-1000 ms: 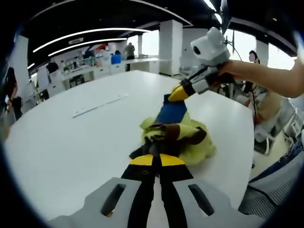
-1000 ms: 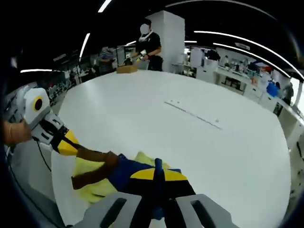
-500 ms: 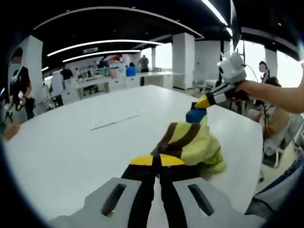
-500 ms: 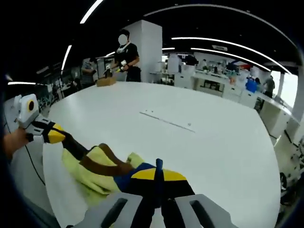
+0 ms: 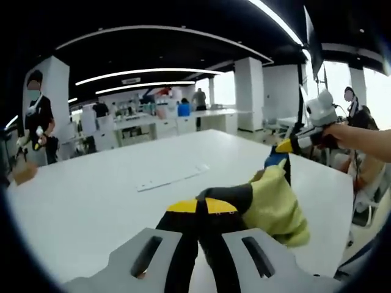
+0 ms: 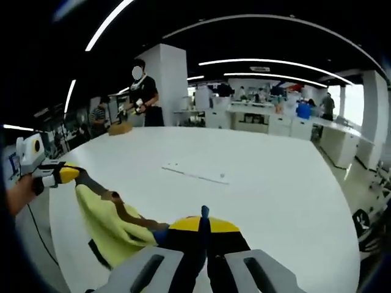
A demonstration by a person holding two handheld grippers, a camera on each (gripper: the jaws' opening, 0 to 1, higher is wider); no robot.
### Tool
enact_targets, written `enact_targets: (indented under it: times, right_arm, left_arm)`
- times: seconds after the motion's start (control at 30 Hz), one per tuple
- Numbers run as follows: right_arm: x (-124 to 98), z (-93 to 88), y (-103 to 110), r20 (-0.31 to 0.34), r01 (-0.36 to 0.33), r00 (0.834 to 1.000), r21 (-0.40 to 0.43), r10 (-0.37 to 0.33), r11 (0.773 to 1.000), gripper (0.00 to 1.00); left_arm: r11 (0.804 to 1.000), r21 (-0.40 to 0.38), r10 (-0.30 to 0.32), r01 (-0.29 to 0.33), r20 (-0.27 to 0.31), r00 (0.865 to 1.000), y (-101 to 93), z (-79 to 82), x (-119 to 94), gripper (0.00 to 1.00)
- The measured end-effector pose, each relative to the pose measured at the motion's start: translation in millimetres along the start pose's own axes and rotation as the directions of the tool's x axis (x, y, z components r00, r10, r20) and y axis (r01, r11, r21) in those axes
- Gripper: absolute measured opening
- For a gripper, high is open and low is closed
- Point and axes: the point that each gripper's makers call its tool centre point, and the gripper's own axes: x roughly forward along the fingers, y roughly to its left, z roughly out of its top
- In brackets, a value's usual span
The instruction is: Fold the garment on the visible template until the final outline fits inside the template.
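Both grippers clamp the garment (image 5: pixel 272 204), stretched in the air between them above the near part of the table (image 5: pixel 91 195).

Left gripper view: left gripper (image 5: pixel 202 206) has its jaws closed on a dark brown band at the garment's edge; yellow-green cloth hangs to the right of the tips. Right gripper (image 5: pixel 282 146) comes in from the far right, held by a hand (image 5: pixel 333 135), tips pinched on the blue end of the cloth.

Right gripper view: right gripper (image 6: pixel 203 224) jaws are closed on the cloth, a bit of blue poking up between the tips. The garment (image 6: pixel 113 220) runs left from there, yellow with a brown stripe, sagging below the line to the left gripper (image 6: pixel 66 174), which grips the far corner. A hand (image 6: pixel 18 192) holds that gripper at the left edge.

A thin pale strip (image 6: pixel 194 174) lies flat on the table mid-surface, well apart from the garment. A person (image 6: pixel 142 94) stands at the far side of the table beside a brown box (image 6: pixel 119 129).
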Motion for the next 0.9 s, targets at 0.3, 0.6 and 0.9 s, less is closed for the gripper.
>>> enact_targets:
  times: [0.3,0.6,0.9]
  right_arm:
    - [22,7.3,-21,0.05,0.082,0.995,0.094,-0.087,0.992,0.0]
    - [54,4.5,-53,0.067,0.169,0.98,0.22,-0.188,0.961,0.0]
    - [95,-8.1,-85,0.056,0.256,0.958,0.277,-0.281,0.926,0.0]
  left_arm:
    - [0.999,0.006,0.042,-0.042,0.002,0.999,16.2,4.7,34,0.0]
    - [0.997,-0.029,0.076,-0.076,-0.006,0.997,39.5,0.7,84,0.0]
    - [0.994,-0.037,0.1,-0.102,-0.065,0.993,57.2,-28.6,127,0.0]
